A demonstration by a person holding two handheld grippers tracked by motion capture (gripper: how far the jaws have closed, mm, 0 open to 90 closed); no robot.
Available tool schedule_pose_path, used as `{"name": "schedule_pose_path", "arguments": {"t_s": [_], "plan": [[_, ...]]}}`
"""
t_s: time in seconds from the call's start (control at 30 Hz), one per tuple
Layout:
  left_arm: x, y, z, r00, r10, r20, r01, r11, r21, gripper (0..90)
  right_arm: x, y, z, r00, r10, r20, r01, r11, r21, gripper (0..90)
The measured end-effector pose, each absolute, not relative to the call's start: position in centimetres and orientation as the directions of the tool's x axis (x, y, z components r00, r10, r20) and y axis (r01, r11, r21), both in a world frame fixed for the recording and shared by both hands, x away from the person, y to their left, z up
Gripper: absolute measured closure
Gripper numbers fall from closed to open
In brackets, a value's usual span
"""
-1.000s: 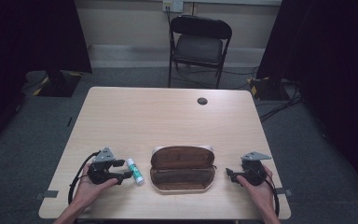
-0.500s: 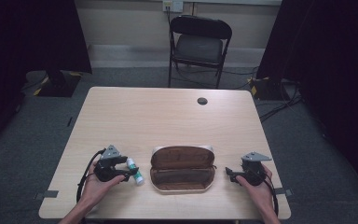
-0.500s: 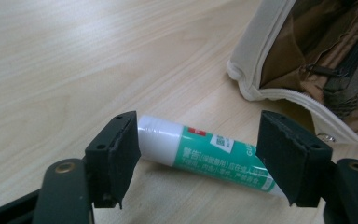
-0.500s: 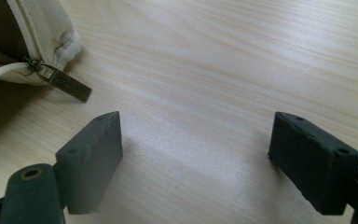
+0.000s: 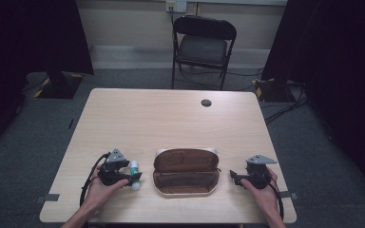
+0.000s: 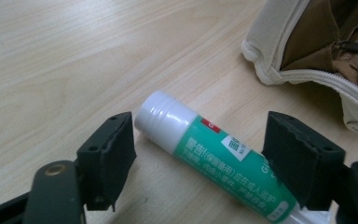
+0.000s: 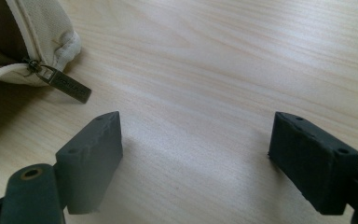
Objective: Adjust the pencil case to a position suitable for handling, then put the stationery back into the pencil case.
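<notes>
Right now my left gripper (image 6: 200, 163) sits at the lower left of the high view with its jaws spread wide on either side of the green-and-white plastic glue stick (image 6: 214, 163), and neither pad presses on it yet. The stick lies flat on the pale wooden table (image 5: 171, 118), slanting from its white cap in the middle of the left gripper view down to the lower right, just beside the open beige fabric pencil case with its brown lining (image 5: 186, 172). My worry is that slant: closing now, I judge the pads would catch the round body at an angle and it could roll or squirt out, perhaps toward the table's near edge. My right gripper (image 7: 209, 163) is also wide open and empty beside the case's metal zipper pull (image 7: 65, 84), which it could snag.
</notes>
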State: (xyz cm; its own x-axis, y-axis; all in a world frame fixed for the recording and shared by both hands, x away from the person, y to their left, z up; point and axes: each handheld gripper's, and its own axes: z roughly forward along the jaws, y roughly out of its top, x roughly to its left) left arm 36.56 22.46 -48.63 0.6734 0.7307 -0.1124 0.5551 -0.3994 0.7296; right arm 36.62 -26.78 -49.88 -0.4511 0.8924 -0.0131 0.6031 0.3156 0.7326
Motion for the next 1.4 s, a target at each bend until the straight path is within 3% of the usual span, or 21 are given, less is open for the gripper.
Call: {"name": "schedule_pose_path", "arguments": {"t_s": [0.23, 0.4, 0.57, 1.0, 1.4], "plan": [[36.5, 22.5, -48.6, 0.686, 0.722, -0.086, 0.545, -0.432, 0.719, 41.0, 36.6, -26.8, -49.9, -0.450, 0.893, -0.013, 0.603, 0.315, 0.733, 16.3], [36.5, 22.4, -48.7, 0.712, 0.698, -0.072, 0.543, -0.483, 0.687, 58.0, 36.6, -26.7, -49.9, -0.450, 0.893, -0.011, 0.606, 0.314, 0.731, 16.3], [36.4, 22.5, -48.5, 0.727, 0.684, -0.064, 0.538, -0.509, 0.672, 65.4, 36.7, -26.7, -49.8, -0.452, 0.892, -0.010, 0.608, 0.316, 0.728, 16.3], [36.3, 22.3, -48.7, 0.727, 0.687, -0.006, 0.503, -0.526, 0.686, 66.0, 36.6, -26.5, -49.9, -0.442, 0.897, -0.014, 0.607, 0.310, 0.732, 16.3], [36.2, 23.5, -47.3, 0.706, 0.696, -0.135, 0.520, -0.378, 0.766, 66.1, 36.7, -26.4, -49.9, -0.442, 0.897, -0.010, 0.606, 0.307, 0.733, 16.3]]}}
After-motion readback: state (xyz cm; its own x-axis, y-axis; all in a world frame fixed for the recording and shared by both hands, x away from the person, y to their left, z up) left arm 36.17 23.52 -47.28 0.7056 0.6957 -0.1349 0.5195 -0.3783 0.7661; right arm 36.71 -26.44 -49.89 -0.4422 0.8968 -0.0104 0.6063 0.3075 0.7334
